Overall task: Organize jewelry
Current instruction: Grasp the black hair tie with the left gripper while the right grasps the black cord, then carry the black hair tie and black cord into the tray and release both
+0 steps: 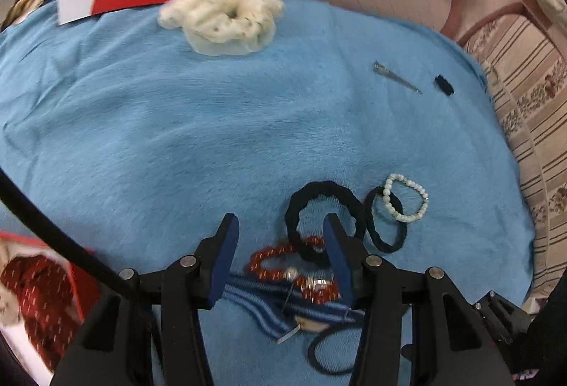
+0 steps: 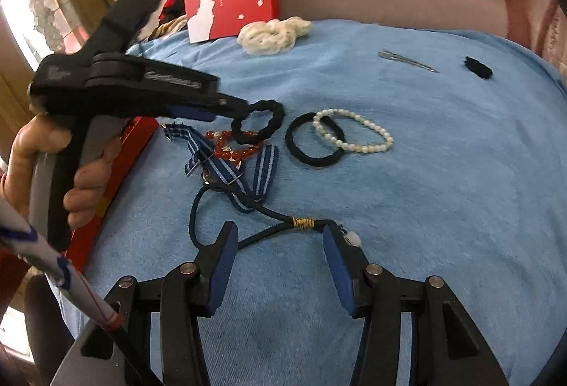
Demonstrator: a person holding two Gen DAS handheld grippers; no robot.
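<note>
A blue blanket (image 2: 407, 191) is covering the surface, carrying the jewelry. The left gripper (image 1: 281, 226) is hanging half-spread and empty over the red bead bracelet (image 1: 283, 265) and thick black scrunchie (image 1: 319, 202). The right gripper (image 2: 280, 237) is gaping, empty, straddling a dark cord hair tie (image 2: 269, 233).

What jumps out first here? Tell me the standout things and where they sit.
A cluster of accessories lies on the blue blanket: a red bead bracelet tangled with a blue striped ribbon, and to their right a pearl bracelet overlapping a black hair tie. The left tool reaches in above them. A cream scrunchie sits farther back.
</note>
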